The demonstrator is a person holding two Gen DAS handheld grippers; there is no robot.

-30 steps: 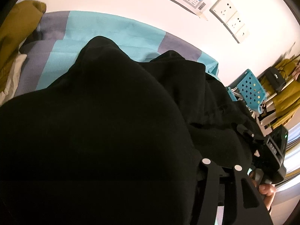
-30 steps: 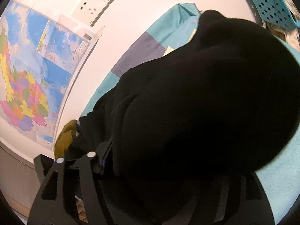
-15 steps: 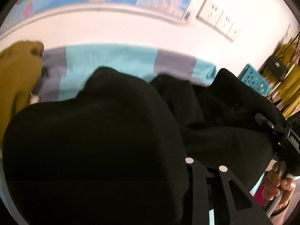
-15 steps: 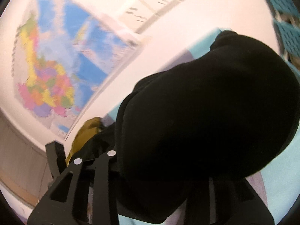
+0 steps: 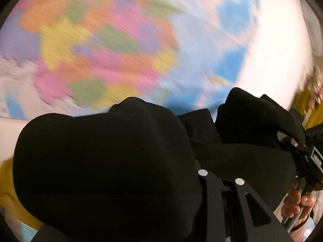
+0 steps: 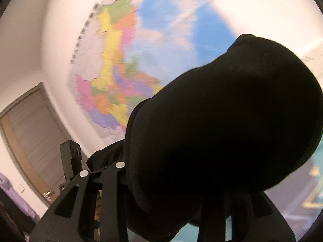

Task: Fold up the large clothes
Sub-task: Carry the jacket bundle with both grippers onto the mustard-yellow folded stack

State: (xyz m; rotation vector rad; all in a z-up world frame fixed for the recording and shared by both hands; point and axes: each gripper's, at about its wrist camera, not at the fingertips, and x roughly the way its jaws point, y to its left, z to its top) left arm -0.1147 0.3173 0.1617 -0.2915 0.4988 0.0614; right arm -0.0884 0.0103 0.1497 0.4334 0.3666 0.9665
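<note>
The black garment (image 5: 113, 161) fills the lower frame — soft, bulky, likely heavy. Both grippers, left (image 5: 212, 181) and right (image 6: 129, 173), seem clamped on its bunched edge — grip hems.

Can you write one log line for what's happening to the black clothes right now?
step: lift | item: black garment | left gripper: holding | right gripper: holding | backdrop: wall map

Black garment (image 5: 105, 161) bunched over both grippers
</note>
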